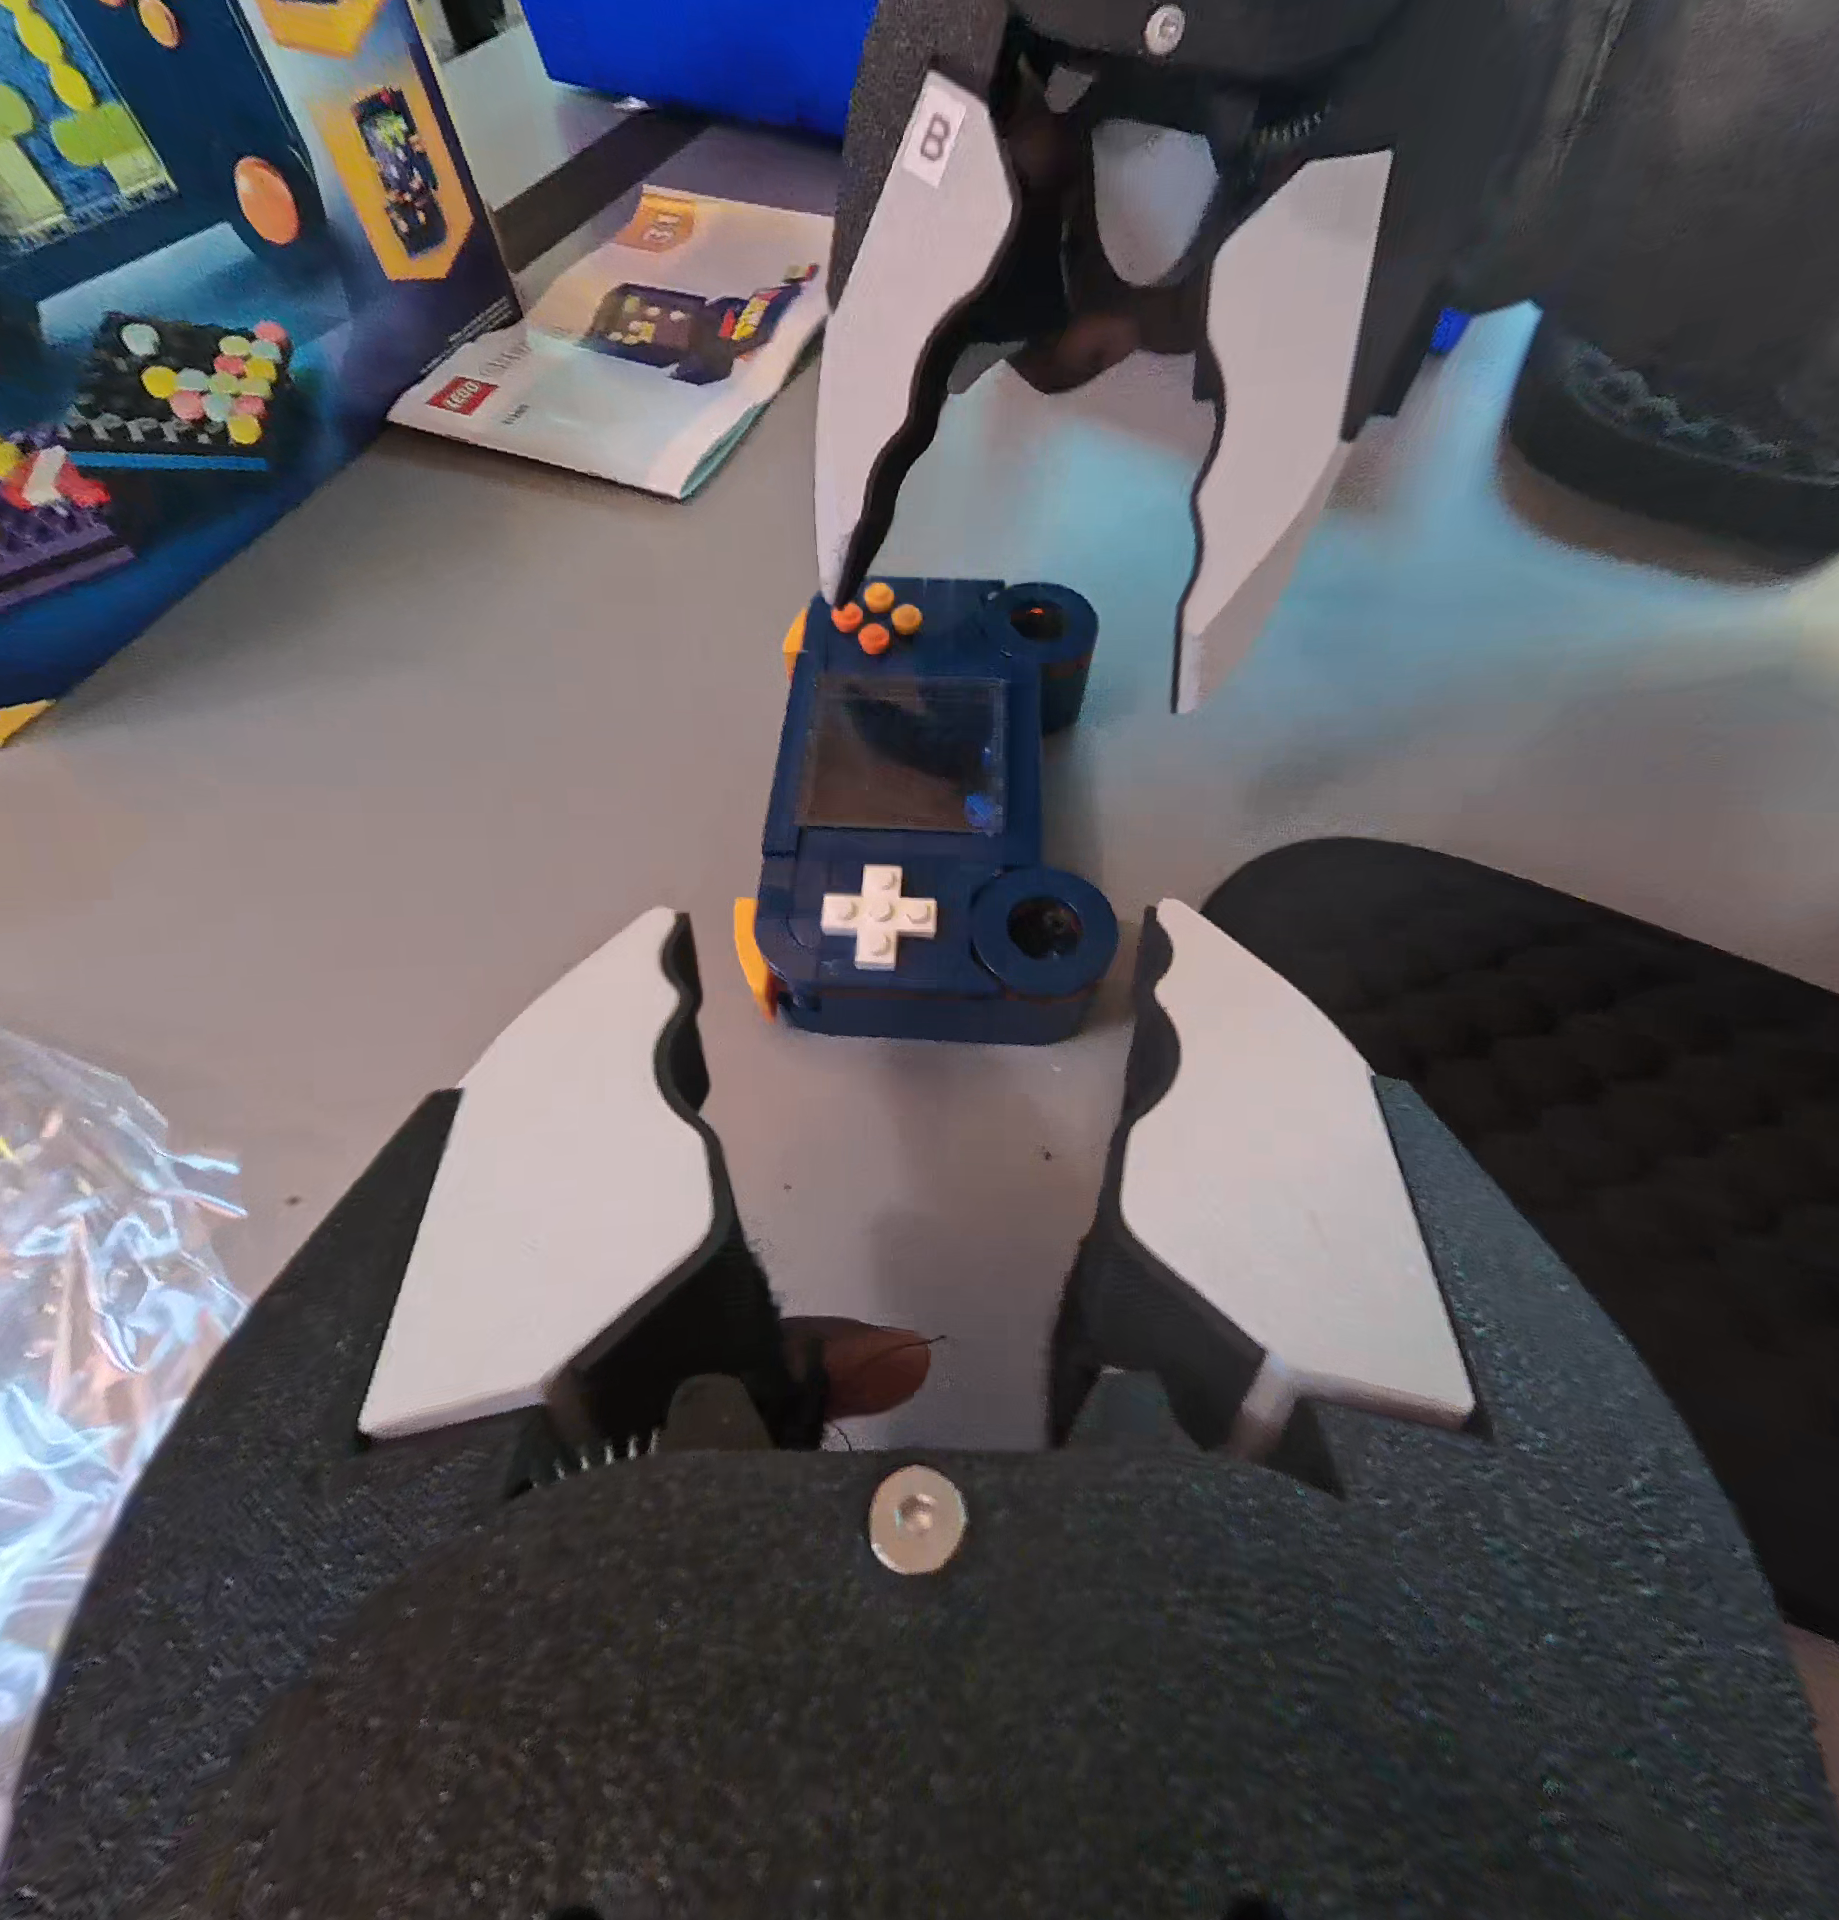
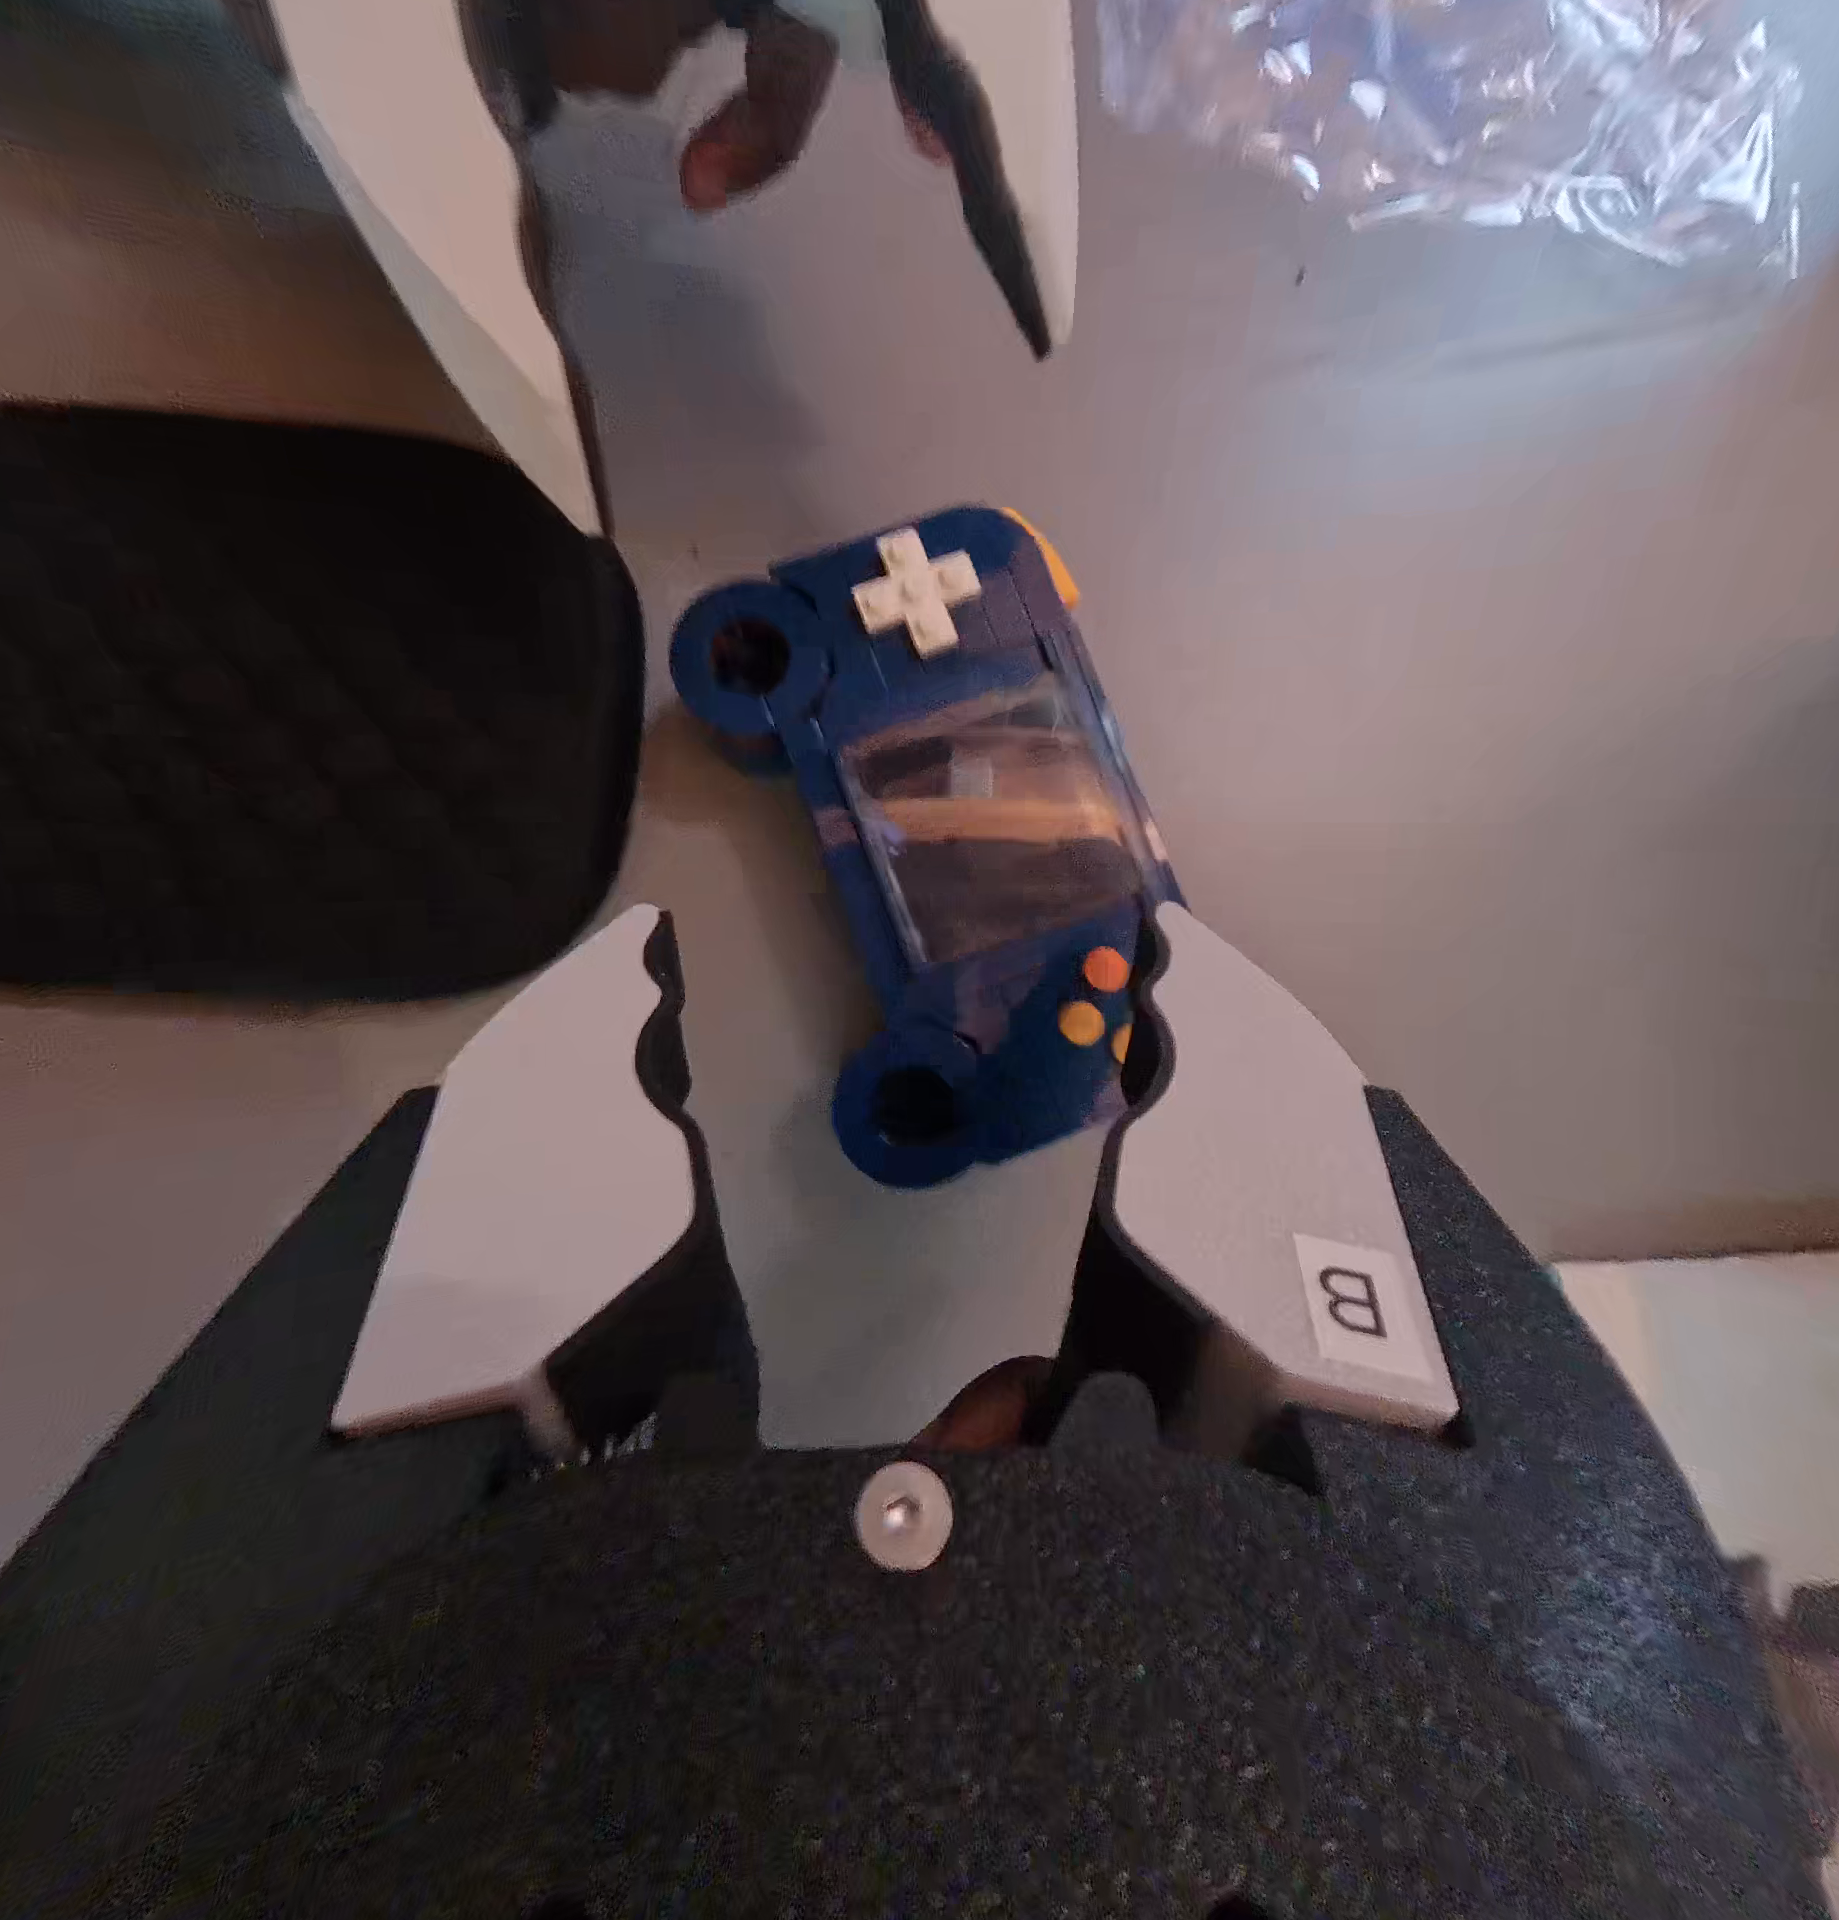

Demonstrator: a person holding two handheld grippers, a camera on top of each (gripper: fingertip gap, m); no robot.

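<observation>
A small handheld game console built of plastic bricks (image 1: 899,810) lies flat on the grey tabletop (image 1: 479,790). Its body is dark navy, with a glossy clear square screen in the middle, a white cross-shaped pad at one end, four round orange studs at the other, orange tabs on one long edge, and two round hollow rings jutting from the opposite edge.

The left hand-held gripper (image 1: 915,920) hovers just short of the cross-pad end, its fingers spread wide, holding nothing. The fingers are flat pale plates with wavy black inner edges, set in a grainy black body.

The right hand-held gripper (image 2: 910,935) comes from the opposite end, also spread; one fingertip touches or overlaps the corner by the orange studs, the other stands clear of the console.

A black quilted pad (image 1: 1580,1122) lies just beside the console. A printed toy box (image 1: 146,312), a booklet (image 1: 624,353) and a crinkled clear plastic bag (image 1: 53,1351) sit farther off.
</observation>
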